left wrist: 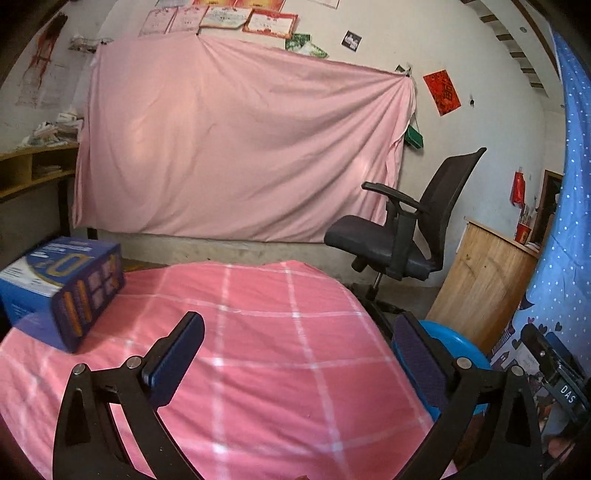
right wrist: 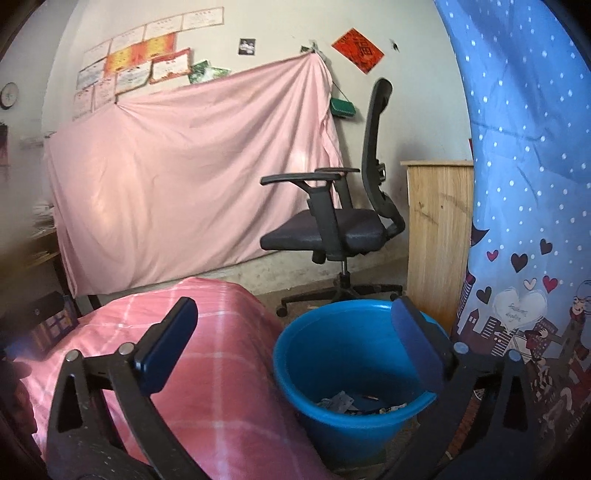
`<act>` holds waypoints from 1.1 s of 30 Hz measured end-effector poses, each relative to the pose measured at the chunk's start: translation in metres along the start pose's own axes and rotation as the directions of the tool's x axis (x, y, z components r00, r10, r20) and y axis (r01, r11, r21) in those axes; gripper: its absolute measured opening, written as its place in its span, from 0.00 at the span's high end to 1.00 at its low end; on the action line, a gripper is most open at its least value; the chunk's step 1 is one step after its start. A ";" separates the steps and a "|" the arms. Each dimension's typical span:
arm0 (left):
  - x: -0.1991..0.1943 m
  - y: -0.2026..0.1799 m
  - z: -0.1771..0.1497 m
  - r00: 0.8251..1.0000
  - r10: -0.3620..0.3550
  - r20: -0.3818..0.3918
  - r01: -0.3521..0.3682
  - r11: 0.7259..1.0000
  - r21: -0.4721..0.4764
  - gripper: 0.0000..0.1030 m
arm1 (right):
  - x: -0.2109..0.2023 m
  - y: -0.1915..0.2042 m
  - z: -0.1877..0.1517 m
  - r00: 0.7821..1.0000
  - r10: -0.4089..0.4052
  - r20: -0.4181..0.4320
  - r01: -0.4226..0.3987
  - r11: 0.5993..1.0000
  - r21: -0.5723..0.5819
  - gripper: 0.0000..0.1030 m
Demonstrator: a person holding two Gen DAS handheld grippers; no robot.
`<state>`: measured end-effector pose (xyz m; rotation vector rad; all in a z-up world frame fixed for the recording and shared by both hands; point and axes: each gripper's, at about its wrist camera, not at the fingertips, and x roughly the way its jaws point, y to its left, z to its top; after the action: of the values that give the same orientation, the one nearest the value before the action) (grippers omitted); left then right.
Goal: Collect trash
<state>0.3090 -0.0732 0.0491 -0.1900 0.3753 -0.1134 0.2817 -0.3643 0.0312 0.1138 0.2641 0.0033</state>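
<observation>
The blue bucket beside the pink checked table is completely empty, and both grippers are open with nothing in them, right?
Not quite. The blue bucket already has scraps of trash at its bottom, as the right wrist view shows. The rest holds: it stands beside the pink checked table, and the left gripper and right gripper are open, holding nothing.

We are in a room in somebody's home, a lived-in one. A big pink sheet (left wrist: 236, 147) hangs across the back wall, with certificates (left wrist: 218, 18) and a red paper square (left wrist: 442, 92) stuck up above and beside it. A black office chair (right wrist: 332, 221) stands on the bare floor next to a wooden cabinet (right wrist: 437, 236). A table with a pink checked cloth (left wrist: 258, 350) has a blue box (left wrist: 62, 288) near its left edge. A blue bucket (right wrist: 351, 369) with scraps in it sits on the floor just beside the table, and a blue curtain (right wrist: 528, 184) with hearts hangs on the right.
</observation>
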 end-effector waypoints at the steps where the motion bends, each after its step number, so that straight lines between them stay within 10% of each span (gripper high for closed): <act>1: -0.006 0.002 -0.002 1.000 0.002 0.007 -0.002 1.000 0.005 0.02 | -0.008 0.004 -0.002 1.000 0.005 0.004 -0.005 1.000 -0.002 0.00; 33: -0.147 0.061 -0.079 0.993 0.105 0.054 -0.110 0.990 0.089 0.02 | -0.137 0.103 -0.070 0.999 0.045 0.029 -0.042 0.994 -0.098 0.00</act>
<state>0.1478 -0.0050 0.0159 -0.0811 0.3297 -0.0194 0.1320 -0.2563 0.0114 0.0223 0.2298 0.0580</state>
